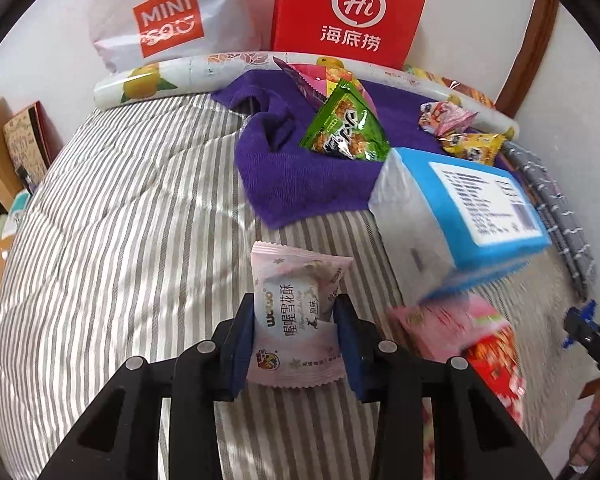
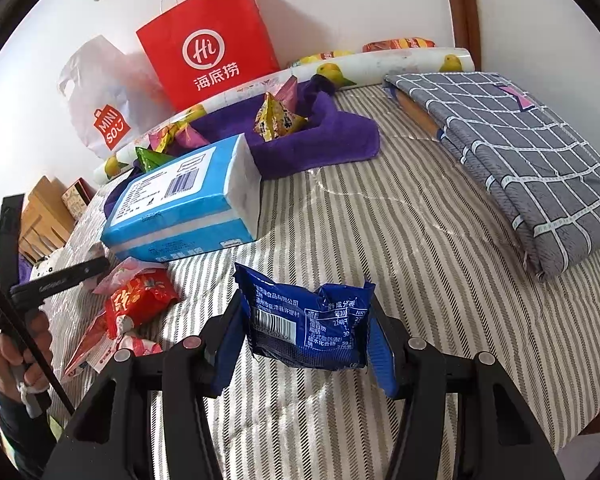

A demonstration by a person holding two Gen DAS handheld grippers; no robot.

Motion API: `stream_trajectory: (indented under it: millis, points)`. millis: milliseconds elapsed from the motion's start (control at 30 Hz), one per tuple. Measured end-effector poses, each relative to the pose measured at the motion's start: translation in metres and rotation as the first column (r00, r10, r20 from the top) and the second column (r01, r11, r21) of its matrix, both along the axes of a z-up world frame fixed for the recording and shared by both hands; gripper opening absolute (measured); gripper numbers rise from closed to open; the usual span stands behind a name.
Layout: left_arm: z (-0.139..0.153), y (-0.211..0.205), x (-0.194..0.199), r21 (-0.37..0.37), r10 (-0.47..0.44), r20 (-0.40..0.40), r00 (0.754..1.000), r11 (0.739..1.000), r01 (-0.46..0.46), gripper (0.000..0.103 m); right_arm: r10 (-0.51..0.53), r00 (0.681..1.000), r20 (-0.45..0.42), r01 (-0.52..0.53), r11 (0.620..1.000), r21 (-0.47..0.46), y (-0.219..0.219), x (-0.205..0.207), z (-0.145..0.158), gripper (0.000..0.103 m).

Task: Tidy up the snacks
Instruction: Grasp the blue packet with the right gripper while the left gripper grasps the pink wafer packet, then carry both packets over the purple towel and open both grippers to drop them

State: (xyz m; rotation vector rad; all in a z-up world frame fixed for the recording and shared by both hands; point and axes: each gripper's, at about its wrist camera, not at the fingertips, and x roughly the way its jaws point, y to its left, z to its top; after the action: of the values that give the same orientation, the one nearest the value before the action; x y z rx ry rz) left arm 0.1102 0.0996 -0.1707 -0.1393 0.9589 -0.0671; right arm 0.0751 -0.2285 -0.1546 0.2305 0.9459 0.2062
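My left gripper (image 1: 296, 320) is shut on a pale pink snack packet (image 1: 296, 312), held above the striped bed. My right gripper (image 2: 306, 326) is shut on a dark blue snack packet (image 2: 308, 320), also held above the bed. A purple towel (image 1: 284, 168) lies at the back with a green snack (image 1: 346, 128), a yellow snack (image 1: 474, 146) and a pink one (image 1: 444, 116) on it. In the right wrist view the towel (image 2: 320, 136) holds a yellow snack (image 2: 276, 120). Red and pink snacks (image 2: 136, 304) lie loose at the left.
A blue tissue pack (image 2: 184, 204) rests by the towel, also in the left wrist view (image 1: 468, 216). A red paper bag (image 2: 208, 48) and a white Miniso bag (image 2: 104, 108) stand against the wall. A folded grey checked blanket (image 2: 520, 152) lies at the right.
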Motion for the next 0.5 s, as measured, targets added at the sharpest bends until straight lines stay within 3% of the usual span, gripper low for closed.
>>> stream_trajectory:
  millis: [133, 500]
  points:
    - [0.009, 0.004, -0.017, -0.064, -0.017, 0.01, 1.0, 0.998, 0.018, 0.037, 0.021, 1.0, 0.001, -0.021, 1.0, -0.016, 0.009, -0.002, 0.002, 0.055]
    - [0.043, -0.01, -0.044, -0.109, -0.098, 0.085, 0.992, 0.988, 0.107, 0.037, 0.076, 0.997, 0.025, -0.076, 0.997, -0.019, 0.033, -0.005, 0.023, 0.055]
